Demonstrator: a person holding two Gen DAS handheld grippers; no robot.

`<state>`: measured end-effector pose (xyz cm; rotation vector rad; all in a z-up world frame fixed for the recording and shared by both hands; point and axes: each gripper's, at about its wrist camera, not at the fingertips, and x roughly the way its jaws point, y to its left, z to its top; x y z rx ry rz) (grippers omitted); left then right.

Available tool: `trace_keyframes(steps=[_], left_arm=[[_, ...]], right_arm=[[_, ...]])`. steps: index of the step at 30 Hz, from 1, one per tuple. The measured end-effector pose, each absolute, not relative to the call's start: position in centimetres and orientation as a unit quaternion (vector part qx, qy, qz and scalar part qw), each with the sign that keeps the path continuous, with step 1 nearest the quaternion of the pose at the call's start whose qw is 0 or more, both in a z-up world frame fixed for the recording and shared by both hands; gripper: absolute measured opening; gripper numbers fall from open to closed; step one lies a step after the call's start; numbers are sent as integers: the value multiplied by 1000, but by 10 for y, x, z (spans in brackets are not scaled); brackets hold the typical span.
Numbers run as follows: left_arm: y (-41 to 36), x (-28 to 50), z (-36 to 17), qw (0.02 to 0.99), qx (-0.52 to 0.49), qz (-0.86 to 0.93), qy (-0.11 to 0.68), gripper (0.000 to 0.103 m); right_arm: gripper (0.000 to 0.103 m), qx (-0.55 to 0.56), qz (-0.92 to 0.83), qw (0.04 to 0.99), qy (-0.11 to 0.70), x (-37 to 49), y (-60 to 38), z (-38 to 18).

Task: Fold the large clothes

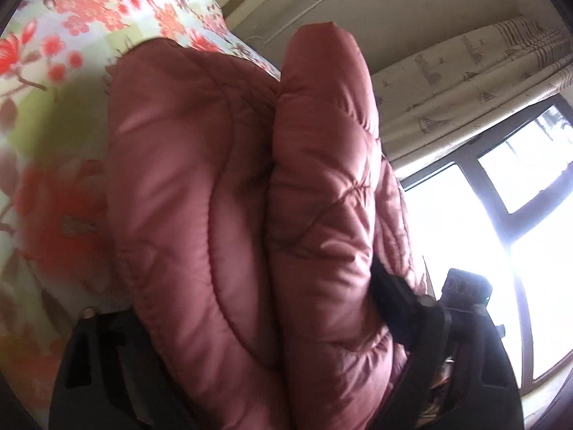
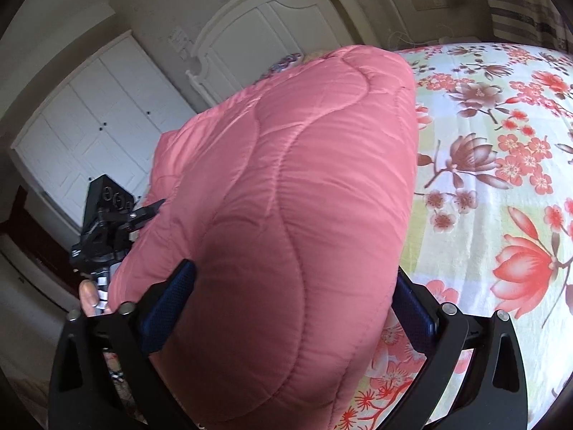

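A thick pink quilted jacket (image 1: pixel 215 186) fills the middle of both views, bunched into a double fold over the floral bed. My left gripper (image 1: pixel 247 297) has the bundle between its fingers; its right finger (image 1: pixel 390 294) presses into the padding, while the other is mostly covered by cloth. In the right wrist view the jacket (image 2: pixel 286 186) bulges up between the blue pads (image 2: pixel 172 304) of my right gripper (image 2: pixel 293 272), which press on both its sides. The left gripper (image 2: pixel 107 222) shows at the jacket's left edge, with a hand (image 2: pixel 89 297) on it.
The bed's floral sheet (image 2: pixel 501 179) stretches to the right of the jacket. A white headboard (image 2: pixel 258 21) and white wardrobe (image 2: pixel 82 125) stand behind. In the left wrist view there is a bright window (image 1: pixel 501 215) with curtains (image 1: pixel 476 82), and the right gripper (image 1: pixel 465 286) is in front of it.
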<state>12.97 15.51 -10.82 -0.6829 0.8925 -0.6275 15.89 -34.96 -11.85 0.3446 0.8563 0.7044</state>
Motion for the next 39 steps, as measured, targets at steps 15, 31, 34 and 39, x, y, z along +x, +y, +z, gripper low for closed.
trace_keyframes(steps=[15,31,34,39], left_arm=[[4,207,-28,814,-255,-371,366,51],[-38,241,-63,863,-176,-216,420,87],[-34,221,-28,906,-155,-147,366,87],[-72,192,41,955,-33,-148,254,97]], right_arm=[[68,159,231,935,218,132,-447,-50],[89,99,42,963,248,148,-474,-58],[89,51,74,972,218,129,-441,-43],[82,-36,129,969,210,117,-368,-53]])
